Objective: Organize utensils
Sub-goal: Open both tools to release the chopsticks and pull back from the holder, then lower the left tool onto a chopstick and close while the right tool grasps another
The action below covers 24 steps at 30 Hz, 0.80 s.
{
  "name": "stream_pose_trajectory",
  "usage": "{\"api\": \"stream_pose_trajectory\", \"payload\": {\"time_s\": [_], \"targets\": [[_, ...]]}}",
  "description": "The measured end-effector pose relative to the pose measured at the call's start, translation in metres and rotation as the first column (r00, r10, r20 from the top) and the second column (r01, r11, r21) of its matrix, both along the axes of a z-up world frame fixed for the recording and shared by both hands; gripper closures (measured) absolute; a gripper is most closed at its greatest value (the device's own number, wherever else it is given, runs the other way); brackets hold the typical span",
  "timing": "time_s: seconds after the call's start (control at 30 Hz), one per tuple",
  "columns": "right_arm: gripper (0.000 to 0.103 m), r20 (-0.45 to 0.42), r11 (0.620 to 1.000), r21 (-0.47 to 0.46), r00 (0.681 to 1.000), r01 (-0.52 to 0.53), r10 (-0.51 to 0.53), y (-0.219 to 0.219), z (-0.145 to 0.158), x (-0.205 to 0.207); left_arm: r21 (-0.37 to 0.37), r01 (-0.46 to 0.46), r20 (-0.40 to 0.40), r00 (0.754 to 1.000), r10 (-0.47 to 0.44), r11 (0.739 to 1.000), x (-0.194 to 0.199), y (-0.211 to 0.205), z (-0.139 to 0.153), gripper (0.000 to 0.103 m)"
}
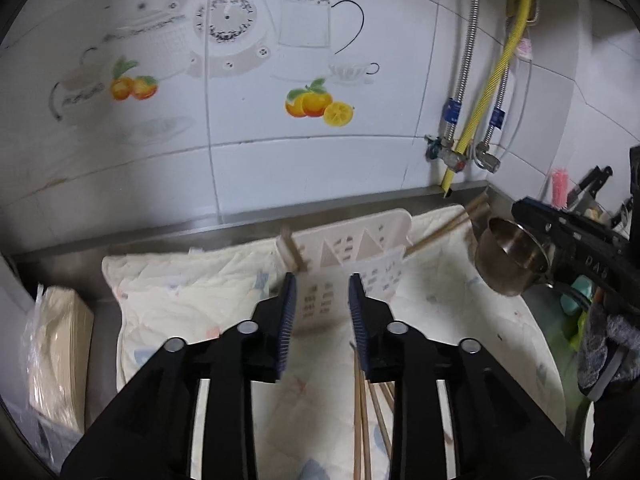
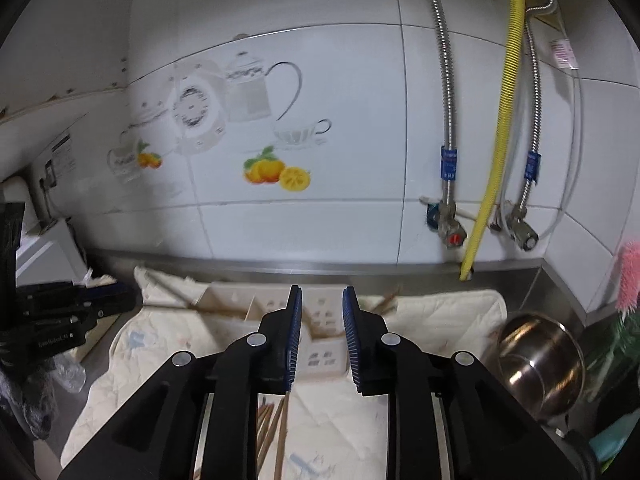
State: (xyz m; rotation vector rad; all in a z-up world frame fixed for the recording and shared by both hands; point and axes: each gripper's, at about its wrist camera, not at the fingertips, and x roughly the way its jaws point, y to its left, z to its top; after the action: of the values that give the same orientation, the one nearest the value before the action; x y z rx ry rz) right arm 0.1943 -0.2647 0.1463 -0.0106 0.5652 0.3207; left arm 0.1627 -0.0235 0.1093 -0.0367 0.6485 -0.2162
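Below, chopsticks [image 1: 362, 420] cut off, basket [image 1: 348, 256] blurred

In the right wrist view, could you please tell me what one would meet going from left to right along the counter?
Left gripper → cream utensil basket on the quilted cloth → steel pot → pink brush.

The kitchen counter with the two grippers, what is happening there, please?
A person is sorting utensils with a handheld gripper in each hand. Both the left gripper and the right gripper are slightly open and hold nothing. Wooden chopsticks lie loose on the padded cloth. Beyond the grippers a pale plastic utensil holder lies on the cloth, with more chopsticks beside it. A steel pot stands at the right.
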Motion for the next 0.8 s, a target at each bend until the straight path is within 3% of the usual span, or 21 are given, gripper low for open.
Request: {"api": "stream_pose_trajectory", "payload": {"time_s": [0.2,0.37,0.8], "targets": [[0.082,-0.038,1.0,0.001,0.999,-0.015,0.015,0.005,-0.044,-0.05,0.003,-0.025,-0.01,1.0,0.025,1.0,-0.043,0.008,-0.032,0.068],[0.082,-0.126,1.0,0.015,0.992,-0.026,0.028,0.009,-0.095,-0.076,0.001,-0.053,-0.052,0.997,0.053,0.999,-0.065,0.014,-0.065,0.063],[0.083,-0.279,0.996,-0.036,0.958,-0.077,0.064,0.034,-0.188,-0.102,-0.016,-0.152,-0.146,0.978,0.148,0.988,-0.099,0.035,-0.124,0.06]]}}
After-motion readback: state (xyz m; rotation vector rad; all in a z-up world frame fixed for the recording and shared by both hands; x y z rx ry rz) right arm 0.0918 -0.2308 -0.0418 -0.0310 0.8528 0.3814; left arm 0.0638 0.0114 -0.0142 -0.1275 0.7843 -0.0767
